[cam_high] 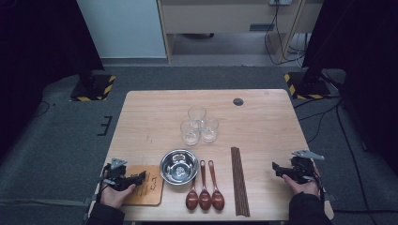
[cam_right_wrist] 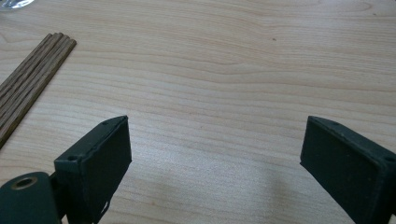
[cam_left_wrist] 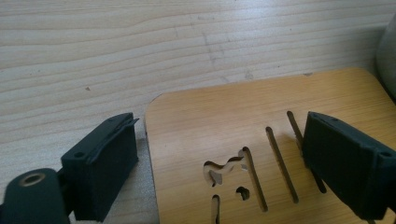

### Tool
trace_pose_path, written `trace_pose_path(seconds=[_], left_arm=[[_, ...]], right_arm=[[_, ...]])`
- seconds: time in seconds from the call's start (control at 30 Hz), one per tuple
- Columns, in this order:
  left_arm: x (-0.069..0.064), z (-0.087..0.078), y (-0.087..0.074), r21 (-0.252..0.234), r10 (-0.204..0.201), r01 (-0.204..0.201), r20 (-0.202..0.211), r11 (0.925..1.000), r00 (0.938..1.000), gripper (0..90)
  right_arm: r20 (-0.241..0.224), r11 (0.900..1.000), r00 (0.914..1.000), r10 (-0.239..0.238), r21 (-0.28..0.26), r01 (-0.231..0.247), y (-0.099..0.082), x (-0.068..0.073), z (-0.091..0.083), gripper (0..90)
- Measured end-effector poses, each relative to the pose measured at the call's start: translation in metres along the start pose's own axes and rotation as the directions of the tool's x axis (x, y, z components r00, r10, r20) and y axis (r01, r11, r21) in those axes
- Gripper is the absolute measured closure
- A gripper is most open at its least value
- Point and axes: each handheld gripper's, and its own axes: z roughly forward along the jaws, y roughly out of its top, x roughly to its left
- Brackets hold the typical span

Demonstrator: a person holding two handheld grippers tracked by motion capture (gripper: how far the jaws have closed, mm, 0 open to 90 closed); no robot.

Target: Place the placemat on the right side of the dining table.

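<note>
My left gripper (cam_high: 141, 177) lies at the table's front left, held in a hand, its jaws open and level over a thin wooden board (cam_high: 146, 186) with slots cut into it. In the left gripper view the gripper (cam_left_wrist: 219, 154) has the board (cam_left_wrist: 224, 112) lying flat beneath the gap, and nothing is pinched. My right gripper (cam_high: 275, 168) rests at the front right, also in a hand, pointing left toward a bundle of dark chopsticks (cam_high: 239, 180). In the right gripper view that gripper (cam_right_wrist: 215, 154) stands wide open over bare wood, with the chopsticks (cam_right_wrist: 32, 77) off to the upper left.
A steel bowl (cam_high: 179, 166) sits right of the board, its rim at the edge (cam_left_wrist: 388, 60) of the left gripper view. Three wooden spoons (cam_high: 204, 187) lie between bowl and chopsticks. Three clear glasses (cam_high: 199, 124) stand mid-table. The table (cam_high: 267, 122) has a round hole cover (cam_high: 238, 101) at the back.
</note>
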Motion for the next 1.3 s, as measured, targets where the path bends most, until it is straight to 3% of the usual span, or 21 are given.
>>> trace_pose_path(seconds=[0.07,0.3,0.67,1.0,1.3], left_arm=[[0.001,-0.001,0.000,-0.005,-0.015,0.015,-0.002,0.9999,0.9999,15.6],[0.001,-0.001,-0.004,-0.037,-0.020,0.019,-0.008,0.9991,0.9998,15.9],[0.000,-0.002,-0.005,-0.049,-0.038,0.037,-0.020,0.9981,0.9991,18.1],[-0.001,-0.002,-0.005,-0.053,-0.044,0.043,-0.023,0.9977,0.9988,18.7],[0.001,-0.003,-0.004,-0.046,-0.057,0.055,-0.026,0.9974,0.9980,19.2]], right_arm=[[-0.002,1.0000,1.0000,0.000,0.002,0.000,0.000,0.000,0.000,8.9],[-0.007,1.0000,1.0000,0.004,0.001,-0.004,0.001,0.001,0.000,9.2],[-0.015,0.9999,0.9999,0.009,-0.013,-0.009,0.005,0.005,0.000,9.5],[-0.053,0.9985,0.9986,0.005,-0.054,-0.008,0.018,0.020,-0.001,10.1],[-0.093,0.9952,0.9951,-0.032,-0.095,0.023,0.032,0.039,-0.003,10.0]])
